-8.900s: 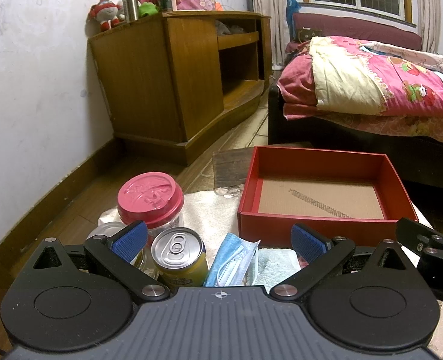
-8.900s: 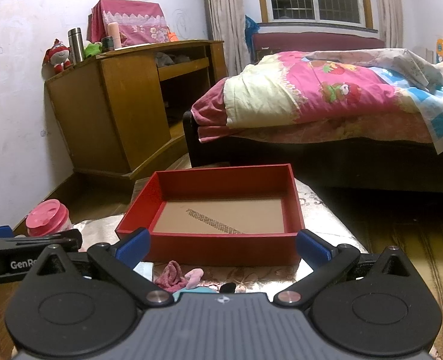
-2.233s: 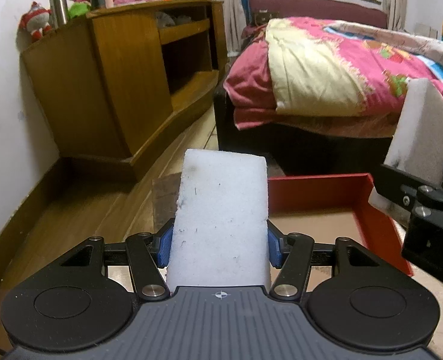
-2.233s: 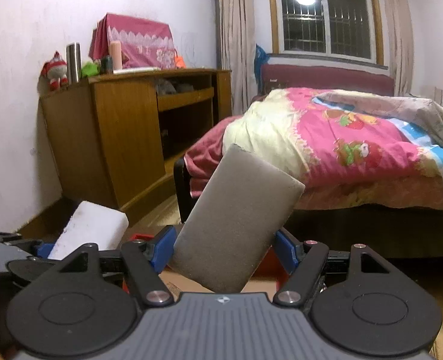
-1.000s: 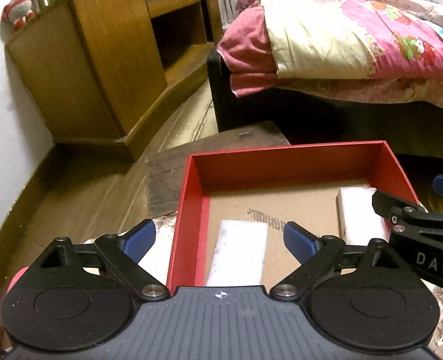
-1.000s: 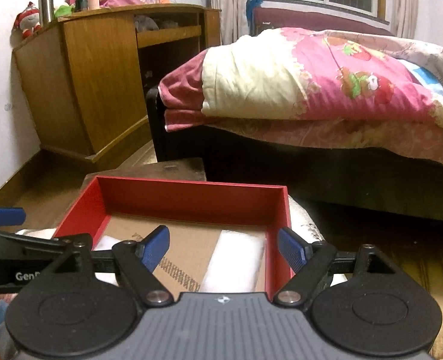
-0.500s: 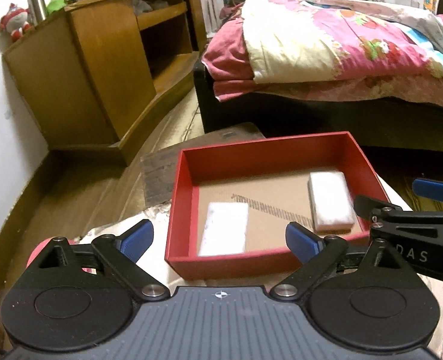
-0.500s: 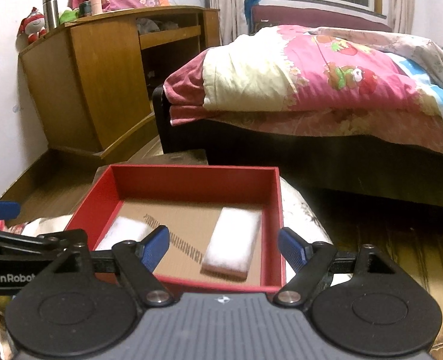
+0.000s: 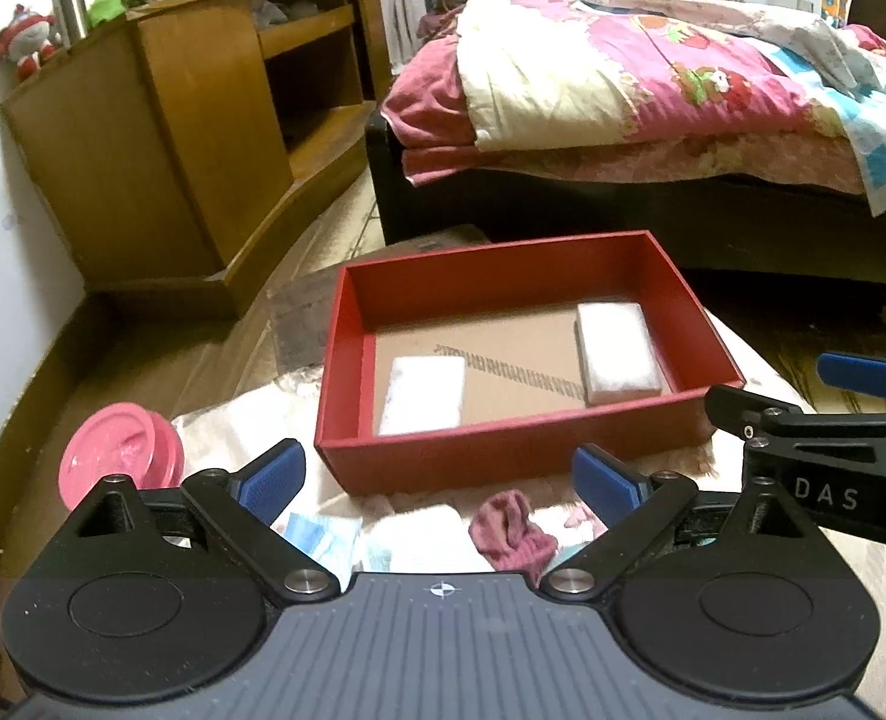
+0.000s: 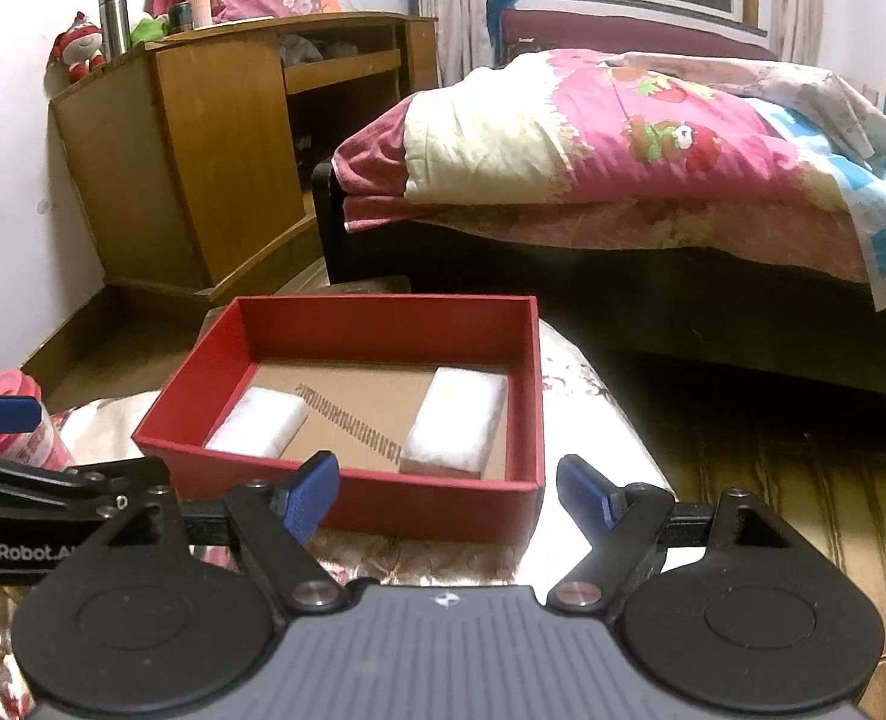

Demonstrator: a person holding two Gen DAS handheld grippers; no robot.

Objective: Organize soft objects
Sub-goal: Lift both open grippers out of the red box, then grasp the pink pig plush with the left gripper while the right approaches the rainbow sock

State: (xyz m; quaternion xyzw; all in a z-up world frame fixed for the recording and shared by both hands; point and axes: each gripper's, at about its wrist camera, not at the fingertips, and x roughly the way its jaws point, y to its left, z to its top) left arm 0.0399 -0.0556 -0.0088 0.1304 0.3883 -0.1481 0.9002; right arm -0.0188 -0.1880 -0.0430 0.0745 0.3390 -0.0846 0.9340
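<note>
Left wrist view: left gripper (image 9: pixel 440 477) with blue-padded black fingers spread wide, nothing between them; it hangs on the near side of the shallow red cardboard box (image 9: pixel 502 450).
Right wrist view: right gripper (image 10: pixel 447 495) also blue-padded, fingers spread, nothing pinched; near side of the red box, toward its right corner.
Red box: open top, brown cardboard floor, sits on a pale floral cloth (image 10: pixel 586 384) covering a low surface.
Left sponge: white rectangular foam block (image 9: pixel 423 395) lying flat inside the red box, at its near-left corner, close to the left wall.
Right sponge: second white rectangular foam block (image 9: pixel 616 354) flat inside the red box along its right wall; well apart from the first block.
Pink rag: small crumpled dark-pink cloth (image 9: pixel 511 531) outside the red box, just beyond its near wall, on the floral cloth.
Face mask: light-blue folded mask (image 9: pixel 320 534) outside the box, near-left of it, partly hidden by the left gripper.
White soft piece: pale folded item (image 9: pixel 419 534) between mask and pink rag, near side of box; kind unclear.
Jar: clear jar with round pink lid (image 9: pixel 120 459), left of the red box, apart from it.
Background: wooden cabinet (image 9: pixel 161 138) beyond the box to the left; bed with pink quilt (image 9: pixel 652 84) beyond it to the right.
</note>
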